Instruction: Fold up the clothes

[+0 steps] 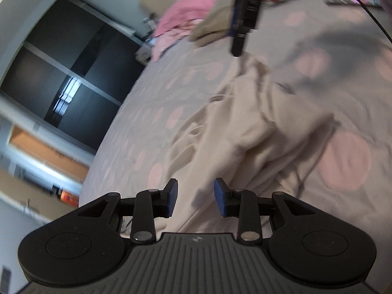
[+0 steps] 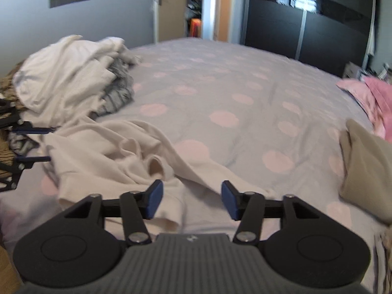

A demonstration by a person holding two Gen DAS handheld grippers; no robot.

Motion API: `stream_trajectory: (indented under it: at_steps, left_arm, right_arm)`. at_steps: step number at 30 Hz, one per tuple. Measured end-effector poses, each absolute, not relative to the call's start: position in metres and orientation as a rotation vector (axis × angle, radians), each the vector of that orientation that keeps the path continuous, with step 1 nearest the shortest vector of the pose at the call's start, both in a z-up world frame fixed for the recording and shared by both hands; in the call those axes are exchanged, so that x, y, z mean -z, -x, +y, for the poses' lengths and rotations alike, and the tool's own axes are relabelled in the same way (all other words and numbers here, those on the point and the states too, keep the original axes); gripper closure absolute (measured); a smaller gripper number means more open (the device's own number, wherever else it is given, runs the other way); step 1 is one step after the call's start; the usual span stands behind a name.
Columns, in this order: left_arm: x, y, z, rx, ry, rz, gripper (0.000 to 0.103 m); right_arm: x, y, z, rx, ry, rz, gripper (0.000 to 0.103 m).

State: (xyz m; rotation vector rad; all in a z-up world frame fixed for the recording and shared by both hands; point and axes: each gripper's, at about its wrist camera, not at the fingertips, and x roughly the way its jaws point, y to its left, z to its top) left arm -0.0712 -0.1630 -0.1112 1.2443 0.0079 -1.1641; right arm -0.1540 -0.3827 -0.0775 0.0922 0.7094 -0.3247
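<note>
Cream garment (image 2: 115,156) lies crumpled on polka-dot bedspread (image 2: 220,93), near bed edge; left gripper (image 1: 195,196) hovers over its hem, jaws apart, nothing between pads; right gripper (image 2: 191,199) over garment's opposite edge, jaws wide, released, cloth beneath but not pinched; pile of white and grey laundry (image 2: 78,78) just beyond garment; beige folded item (image 2: 365,169) and pink clothes (image 2: 372,98) well apart on far side; dark wardrobe (image 2: 306,24) behind bed
</note>
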Motion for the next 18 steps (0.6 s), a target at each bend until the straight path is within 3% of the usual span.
stream_trajectory:
  at_steps: [2, 5, 10, 11, 13, 14, 18]
  left_arm:
    - [0.120, 0.075, -0.165, 1.181, -1.292, -0.016, 0.071]
    - [0.135, 0.081, -0.166, 1.191, -1.369, -0.090, 0.060]
    - [0.159, 0.087, -0.177, 1.156, -1.431, -0.166, 0.061]
    - [0.162, 0.088, -0.182, 1.150, -1.428, -0.166, 0.063]
    - [0.163, 0.090, -0.190, 1.138, -1.419, -0.169, 0.087]
    - [0.162, 0.088, -0.192, 1.132, -1.405, -0.157, 0.090]
    - [0.142, 0.078, -0.194, 1.123, -1.298, -0.071, 0.098]
  right_arm:
    - [0.081, 0.155, -0.386, 0.324, -0.101, 0.718, 0.048]
    - [0.088, 0.159, -0.388, 0.342, -0.078, 0.719, 0.050]
    - [0.103, 0.166, -0.393, 0.355, -0.030, 0.722, 0.050]
    - [0.106, 0.166, -0.393, 0.354, -0.017, 0.726, 0.052]
    - [0.113, 0.165, -0.394, 0.341, 0.011, 0.748, 0.054]
    - [0.117, 0.165, -0.394, 0.331, 0.025, 0.762, 0.059]
    - [0.129, 0.162, -0.394, 0.305, 0.080, 0.815, 0.060]
